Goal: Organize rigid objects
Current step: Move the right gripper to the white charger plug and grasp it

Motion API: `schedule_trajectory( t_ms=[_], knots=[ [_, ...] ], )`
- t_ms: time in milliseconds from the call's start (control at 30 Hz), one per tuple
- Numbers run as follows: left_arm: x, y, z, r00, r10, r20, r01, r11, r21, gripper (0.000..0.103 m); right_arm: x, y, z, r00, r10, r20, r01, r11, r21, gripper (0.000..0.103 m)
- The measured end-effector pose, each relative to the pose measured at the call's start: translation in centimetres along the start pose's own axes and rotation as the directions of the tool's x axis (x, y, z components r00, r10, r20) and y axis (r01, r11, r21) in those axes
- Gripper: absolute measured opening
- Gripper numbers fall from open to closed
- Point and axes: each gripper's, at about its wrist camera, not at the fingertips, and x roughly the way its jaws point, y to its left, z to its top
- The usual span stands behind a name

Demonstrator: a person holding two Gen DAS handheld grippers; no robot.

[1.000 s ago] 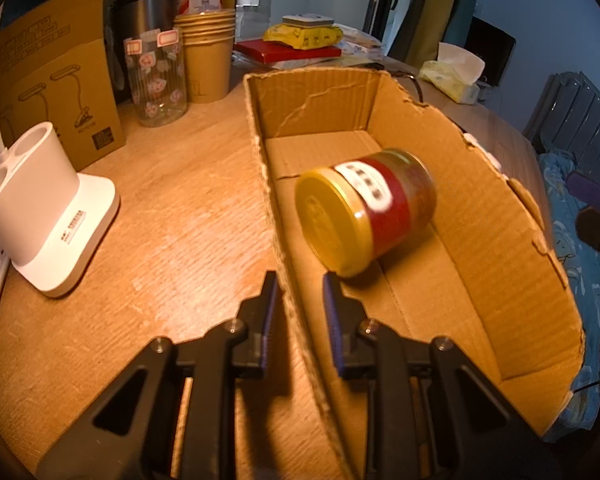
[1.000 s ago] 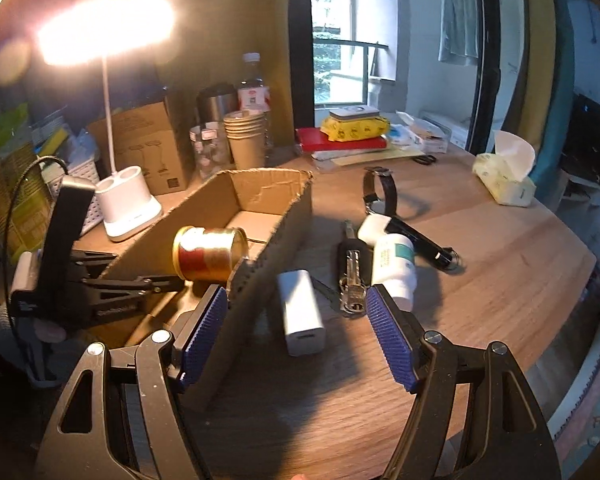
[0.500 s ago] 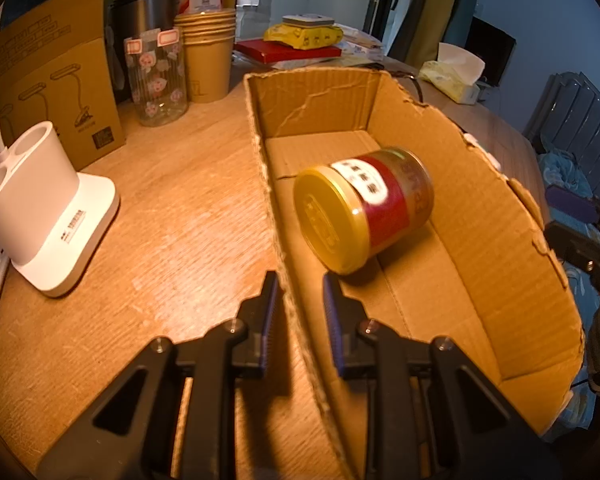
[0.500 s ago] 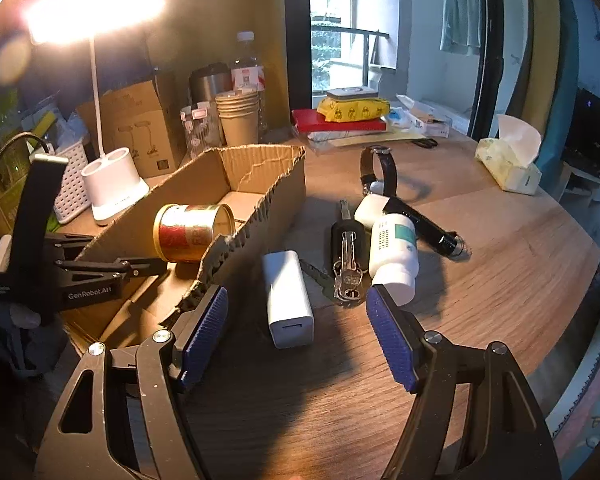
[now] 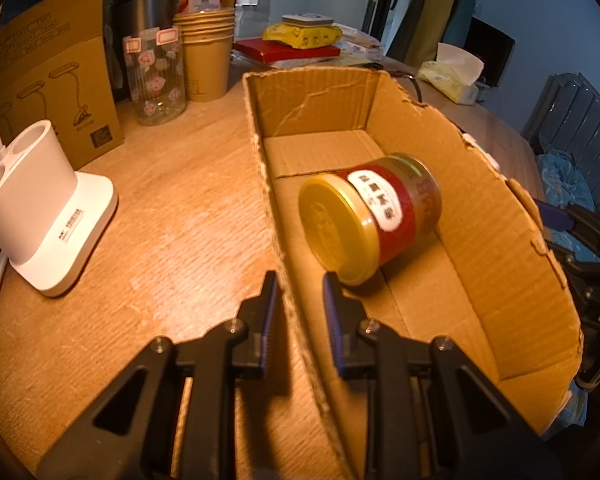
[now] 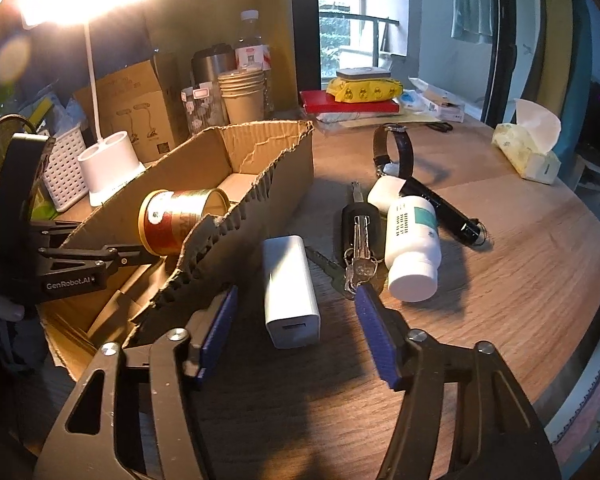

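From the left wrist, the left claw (image 5: 298, 300) is clamped on the near side wall of the torn cardboard box (image 5: 496, 216), one blue pad outside the wall and one inside. The box stands on the wooden worktop (image 5: 172, 208). A jar (image 5: 370, 226) with a gold lid and a red band lies on its side on the box floor, lid toward the camera; its white label carries print too blurred to read. To the left stand a white lamp base (image 5: 48, 216) with a small barcode sticker, a brown carton (image 5: 56, 80) printed with lamp drawings, a flowered glass (image 5: 156, 76) and a stack of paper cups (image 5: 206, 54).

From the right wrist, the right claw (image 6: 296, 330) is half wide and its jaws are closing, with a white charger block (image 6: 290, 288) lying flat on the worktop between the pads, not touched by either. Just right of it lie a bunch of keys (image 6: 358, 252), then a white pill bottle (image 6: 412, 246) with a teal label on its side, a black torch (image 6: 440, 210) and a wristwatch (image 6: 394, 148) behind. On the left, the other claw's black arm reads "GenRobot.AI" beside the box. A tissue pack (image 6: 530, 148) sits far right.
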Motion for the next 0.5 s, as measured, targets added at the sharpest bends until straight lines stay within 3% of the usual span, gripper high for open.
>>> schedule_trajectory(
  t_ms=[500],
  knots=[
    [0.1,0.2,0.0,1.0,-0.025,-0.006,0.025,1.0,-0.009,0.024,2.4,0.5,0.0,0.999,0.034,-0.038,-0.036,0.999,-0.028,0.037]
  ],
)
